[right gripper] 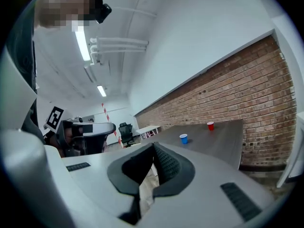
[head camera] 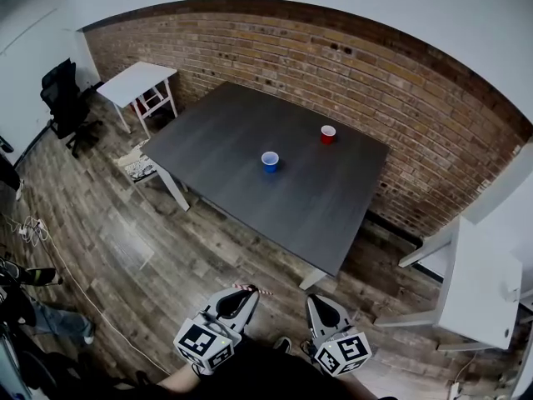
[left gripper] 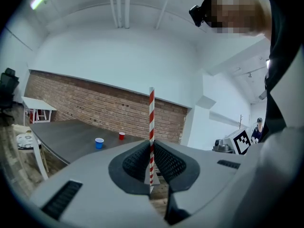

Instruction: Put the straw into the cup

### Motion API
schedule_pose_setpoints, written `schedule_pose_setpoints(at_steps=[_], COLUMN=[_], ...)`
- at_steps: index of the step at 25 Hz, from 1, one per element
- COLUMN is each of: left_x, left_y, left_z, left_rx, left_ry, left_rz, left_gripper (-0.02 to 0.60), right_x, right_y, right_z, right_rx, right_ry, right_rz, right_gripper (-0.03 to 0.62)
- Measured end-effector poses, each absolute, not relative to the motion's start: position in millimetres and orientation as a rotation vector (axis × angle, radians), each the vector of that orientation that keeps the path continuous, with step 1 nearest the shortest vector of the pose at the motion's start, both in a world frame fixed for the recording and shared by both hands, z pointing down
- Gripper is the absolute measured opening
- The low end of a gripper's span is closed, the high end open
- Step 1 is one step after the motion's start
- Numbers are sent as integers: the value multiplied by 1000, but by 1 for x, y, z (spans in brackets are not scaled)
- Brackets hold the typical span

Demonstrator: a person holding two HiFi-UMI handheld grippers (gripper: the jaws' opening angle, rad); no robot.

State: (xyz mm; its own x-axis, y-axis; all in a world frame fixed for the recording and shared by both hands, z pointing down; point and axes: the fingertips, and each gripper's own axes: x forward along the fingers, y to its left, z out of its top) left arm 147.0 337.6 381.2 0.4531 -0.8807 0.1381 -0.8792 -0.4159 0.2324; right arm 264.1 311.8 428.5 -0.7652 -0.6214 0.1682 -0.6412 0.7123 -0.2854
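- While both grippers hang low in front of the person, above the wood floor and well short of the dark table (head camera: 250, 132), the left gripper (head camera: 241, 297) is clamped on a red-and-white striped straw (head camera: 252, 289).
- Its jaws are pressed together on the straw, gripping it low down. A long stretch sticks out on one side of the jaws and only a short stub on the other.
- In the left gripper view the straw's long axis runs straight up the frame, at right angles to the direction the jaws point.
- In the head view it lies across the jaw tips, running sideways toward the right gripper (head camera: 316, 302) rather than downward.
- The right gripper's jaws are closed together with nothing between them.
- Two cups stand upright on the table, mouths open to the ceiling. The blue cup (head camera: 270, 161) is nearer and roughly straight ahead of the left gripper, and the red cup (head camera: 328, 133) is farther back and to the right.
- The task does not say which cup is meant.
- Both cups lie forward of the straw and well apart from it, so the left gripper likely has to travel over the table.
- It would then need to turn so one end of the straw points down into a cup's mouth.
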Motion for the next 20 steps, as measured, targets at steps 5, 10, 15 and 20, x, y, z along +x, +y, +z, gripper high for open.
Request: schedule_pose_setpoints(at_steps=[5, 10, 15, 20], left_x=[98, 38, -27, -79], left_y=[321, 303, 286, 276], left_z=[379, 374, 380, 397], left_rx=[2448, 2492, 2490, 2481], left_ry=[-1492, -1449, -1376, -1315], left_rz=[1, -18, -58, -88], left_gripper=[38, 38, 38, 38], right_x=[211, 130, 52, 16], right_y=[301, 303, 299, 289], right_z=[415, 392, 388, 407], right_rx=[1070, 1015, 978, 1104], right_ry=[-2886, -2939, -2905, -2802], right_rz=[426, 167, -8, 128], right_gripper=[23, 23, 23, 23])
